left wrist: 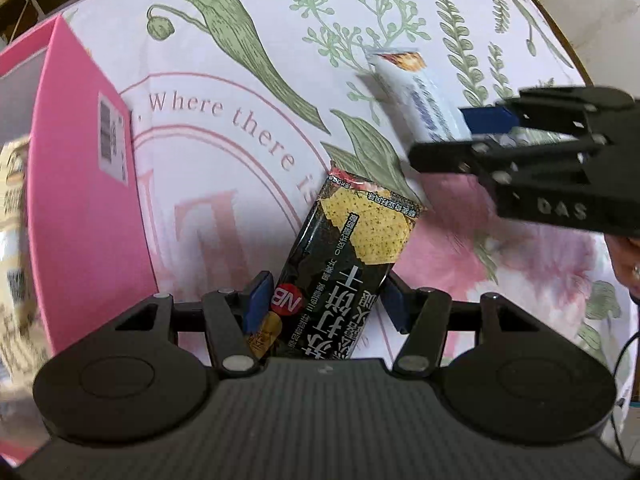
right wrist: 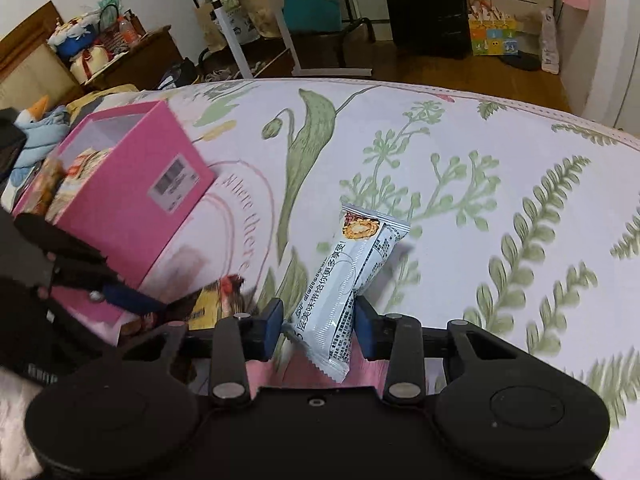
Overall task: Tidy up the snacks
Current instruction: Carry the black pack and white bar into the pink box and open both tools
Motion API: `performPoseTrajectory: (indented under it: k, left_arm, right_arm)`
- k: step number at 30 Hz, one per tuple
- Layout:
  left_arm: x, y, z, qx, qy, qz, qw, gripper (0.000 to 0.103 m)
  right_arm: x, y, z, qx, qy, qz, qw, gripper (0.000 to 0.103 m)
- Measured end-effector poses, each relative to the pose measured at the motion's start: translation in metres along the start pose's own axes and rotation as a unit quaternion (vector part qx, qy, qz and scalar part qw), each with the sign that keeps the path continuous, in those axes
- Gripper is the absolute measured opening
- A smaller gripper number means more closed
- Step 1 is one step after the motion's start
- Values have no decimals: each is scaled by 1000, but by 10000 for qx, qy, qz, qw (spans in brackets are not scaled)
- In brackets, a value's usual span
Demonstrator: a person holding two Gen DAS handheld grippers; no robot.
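Pink box (left wrist: 84, 200) sits at the far left on the floral cloth (left wrist: 248, 80), open top, a barcode label on its side; we see pale snack packs inside it from the right wrist view (right wrist: 86, 168). Just right of the box, our left gripper (left wrist: 322, 304) has its jaws closed on a black cracker pack (left wrist: 344, 268), blue pads pressing both sides, the pack sticking out forward over the cloth. Further right, our right gripper (right wrist: 318, 326) holds a white-blue snack bar (right wrist: 352, 276) between its jaws, pads against the wrapper's lower part, the bar tilted up and away. In the left wrist view the same bar (left wrist: 416, 92) shows blurred, pinched near its end by that gripper (left wrist: 472, 132). We can't tell whether either pack touches the cloth. Behind the surface we see wooden floor (right wrist: 460, 68), a dark suitcase (right wrist: 428, 4) and a teal bag (right wrist: 312, 8).
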State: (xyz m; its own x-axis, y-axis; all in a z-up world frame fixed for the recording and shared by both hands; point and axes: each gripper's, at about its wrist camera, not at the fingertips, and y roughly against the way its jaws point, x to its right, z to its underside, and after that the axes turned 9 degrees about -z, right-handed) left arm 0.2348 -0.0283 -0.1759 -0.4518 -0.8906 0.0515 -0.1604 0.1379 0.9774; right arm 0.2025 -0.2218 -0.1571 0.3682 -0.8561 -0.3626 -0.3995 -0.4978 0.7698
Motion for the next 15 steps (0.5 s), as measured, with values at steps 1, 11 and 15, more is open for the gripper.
performPoseTrajectory:
  k: [1,11,15]
  left_arm:
    - [0,3,3,-28,6,25,10000,57]
    - [10,32,36,-200,-116,147,9996,57]
    - [10,53,50,-208,-135,222,9994,57]
  right_arm:
    - [-3,5,3,-7,10,-9,10000,43]
    - [-56,51,38,-337,206,-200,9990,43]
    - [-81,66,46,-373,298,-365,9982,43]
